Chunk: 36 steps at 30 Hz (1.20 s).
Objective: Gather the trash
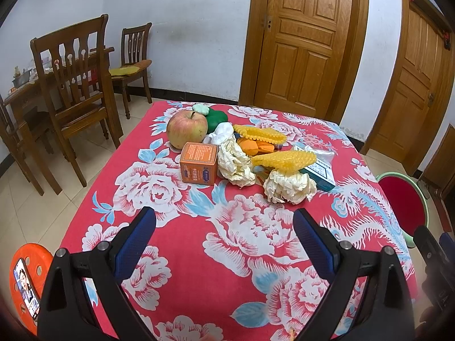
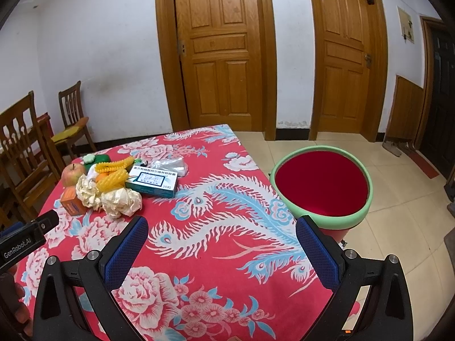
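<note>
Your left gripper (image 1: 224, 227) and right gripper (image 2: 221, 234) hover wide apart, empty, above the table (image 1: 182, 255). Crumpled paper (image 1: 290, 184), boxes (image 1: 198, 167) and an apple (image 1: 186, 129) cluster toward its far edge; the bin (image 2: 361, 213) stands beside its right edge.

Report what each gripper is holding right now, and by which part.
Nothing is held. The left gripper and right gripper both hang over the red floral tablecloth with jaws wide apart and empty.
</note>
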Motion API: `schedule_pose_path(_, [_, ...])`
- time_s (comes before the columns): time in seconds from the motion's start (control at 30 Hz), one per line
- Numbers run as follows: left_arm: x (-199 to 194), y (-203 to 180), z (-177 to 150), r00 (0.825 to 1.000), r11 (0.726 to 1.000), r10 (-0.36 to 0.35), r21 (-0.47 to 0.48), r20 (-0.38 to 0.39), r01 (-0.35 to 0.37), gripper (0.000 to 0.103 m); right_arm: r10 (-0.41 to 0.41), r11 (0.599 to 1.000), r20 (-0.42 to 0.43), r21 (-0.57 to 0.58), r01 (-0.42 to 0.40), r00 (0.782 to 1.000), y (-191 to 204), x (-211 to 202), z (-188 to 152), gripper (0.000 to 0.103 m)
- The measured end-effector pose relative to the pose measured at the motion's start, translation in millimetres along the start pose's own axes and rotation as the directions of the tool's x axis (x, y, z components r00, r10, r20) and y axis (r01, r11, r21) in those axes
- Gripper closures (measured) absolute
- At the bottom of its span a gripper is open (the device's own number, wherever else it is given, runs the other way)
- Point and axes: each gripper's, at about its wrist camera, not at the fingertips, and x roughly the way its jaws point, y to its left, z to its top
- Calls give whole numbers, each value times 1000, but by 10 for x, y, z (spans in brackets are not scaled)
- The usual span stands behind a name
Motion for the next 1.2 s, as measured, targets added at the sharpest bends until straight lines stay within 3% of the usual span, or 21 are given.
schedule_pose_path(1.2, [11,23,-12,1000,1000,0,-2,-1,0,7,1,1000,-8,1,-1,1000,-6,0,-17,0])
